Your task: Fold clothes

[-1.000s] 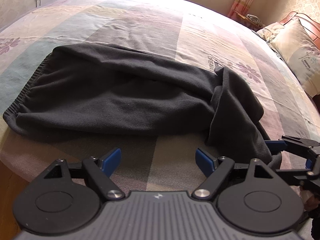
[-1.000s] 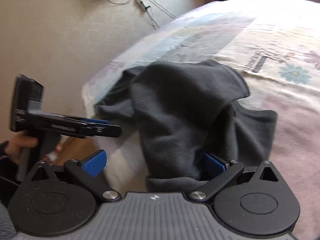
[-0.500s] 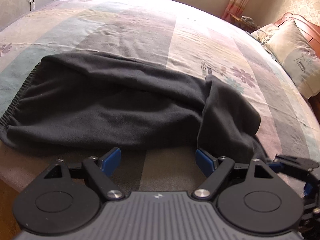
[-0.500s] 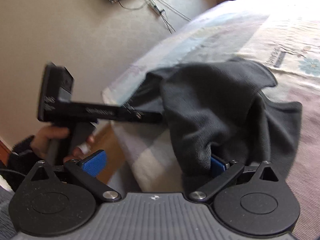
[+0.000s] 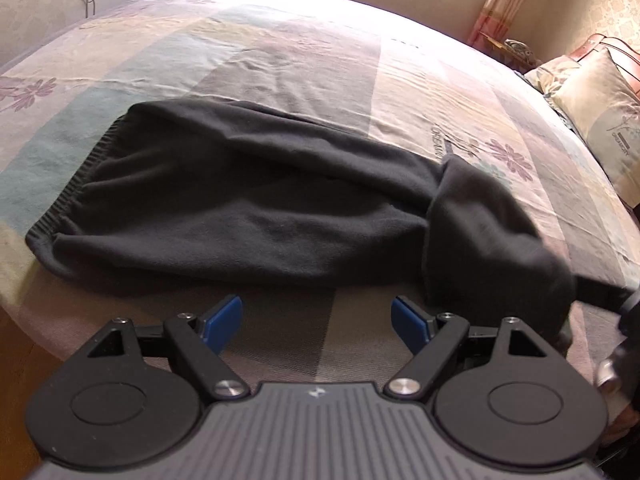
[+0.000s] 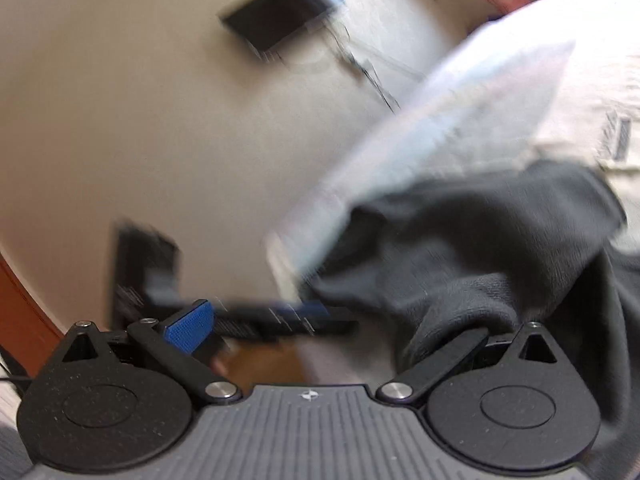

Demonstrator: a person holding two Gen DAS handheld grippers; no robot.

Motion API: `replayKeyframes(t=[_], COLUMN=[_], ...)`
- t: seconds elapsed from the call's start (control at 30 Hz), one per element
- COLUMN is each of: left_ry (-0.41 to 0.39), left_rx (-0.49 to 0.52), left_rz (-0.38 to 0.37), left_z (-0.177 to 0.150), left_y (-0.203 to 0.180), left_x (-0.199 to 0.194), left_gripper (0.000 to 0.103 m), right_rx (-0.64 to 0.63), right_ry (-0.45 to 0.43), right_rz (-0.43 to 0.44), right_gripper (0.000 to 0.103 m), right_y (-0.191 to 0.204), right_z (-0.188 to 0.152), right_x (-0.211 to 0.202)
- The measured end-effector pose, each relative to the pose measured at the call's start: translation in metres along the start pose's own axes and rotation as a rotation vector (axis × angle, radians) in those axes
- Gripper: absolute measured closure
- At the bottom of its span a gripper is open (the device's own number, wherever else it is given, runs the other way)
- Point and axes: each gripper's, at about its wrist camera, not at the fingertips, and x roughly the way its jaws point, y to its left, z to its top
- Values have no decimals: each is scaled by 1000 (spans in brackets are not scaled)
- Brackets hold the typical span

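Observation:
A dark grey fleece garment (image 5: 260, 208) lies across the near part of the bed, its ribbed elastic band (image 5: 68, 200) at the left. Its right end is bunched and folded over. My left gripper (image 5: 316, 318) hovers open just above the bed's near edge, in front of the garment, with nothing between its blue pads. In the right wrist view the garment (image 6: 480, 240) is draped over the right finger of my right gripper (image 6: 338, 328), hiding that pad. The jaws stand wide apart. That view is blurred by motion, and the left gripper (image 6: 240, 316) shows in it as a dark streak.
The patchwork floral bedsheet (image 5: 280, 60) covers the bed. Pillows (image 5: 600, 120) and a wooden headboard lie at the far right, a curtain (image 5: 496, 12) behind. A wall screen (image 6: 280, 20) with hanging cables and wooden floor (image 6: 260, 364) lie beyond the bed's edge.
The right gripper has swung fast, blurring its view, with the garment's end still hanging on its right finger. The left gripper has drawn back a little and stays open.

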Motion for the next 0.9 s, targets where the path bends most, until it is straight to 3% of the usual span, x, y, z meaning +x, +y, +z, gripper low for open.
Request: replayKeyframes(t=[0.13,0.23,0.33,0.5,0.9], left_ry=[7,6,5,5,16], left_rx=[-5,-1,10,23,52], left_rz=[7,-2,3,-11,-25], left_z=[0,0,0,0,2], left_y=[2,2,-1,-6,-19], left_x=[2,1,0,-1,3], left_gripper=[21,21,21,21,21], right_rx=[23,54,53,53,58], right_ry=[55,-13,-96,-225,-512], right_rz=[-43,23,29,-52,-342], right_gripper=[0,0,0,0,0], right_y=[-3,1,3,-1,-31], right_z=[2,11,27,50,77], right_x=[4,-13,-36,-75,-189])
